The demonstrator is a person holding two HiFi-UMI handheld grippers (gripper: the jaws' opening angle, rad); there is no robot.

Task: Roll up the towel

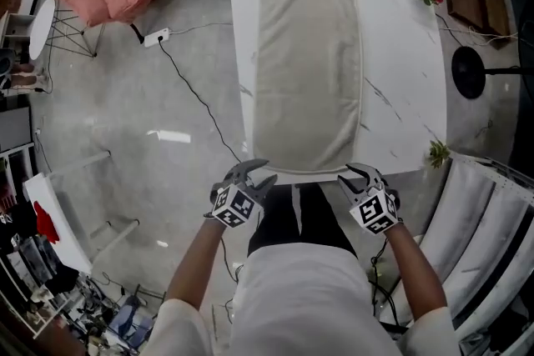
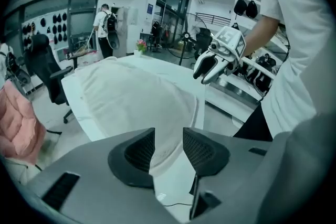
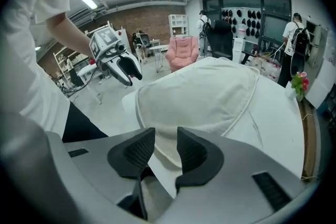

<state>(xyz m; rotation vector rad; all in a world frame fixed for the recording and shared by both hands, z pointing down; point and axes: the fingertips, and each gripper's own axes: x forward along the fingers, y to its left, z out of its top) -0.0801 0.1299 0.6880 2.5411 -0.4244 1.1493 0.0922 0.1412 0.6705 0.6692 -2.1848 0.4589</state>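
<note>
1. The towel (image 1: 307, 62) lies flat and lengthwise on the white worktop (image 1: 400, 79), with its near hem at the edge closest to the person. The left tongs (image 1: 260, 172) and right tongs (image 1: 355, 175) hover just at that hem, one by each corner. Both have their jaws apart and grip nothing. If either pair closes too early, it likely catches air or only a sliver of the hem, and the cloth slips out on the first lift.
2. If one pair catches and the other misses, the first turn probably starts crooked and the roll grows into a cone.
3. If the tongs reach too low, the lower jaws may strike the worktop's edge under the hem, so the pads never get around the cloth.
4. The worktop looks smooth. A pull towards the person, not an up-and-over fold, would likely drag the whole towel off the edge.
5. The cloth looks thick and soft, so a slack first turn may spring open once it is let go.
6. A small plant (image 1: 437, 152) sits by the worktop's near right corner, close to the right tongs. A wide swing there could knock it.
</note>
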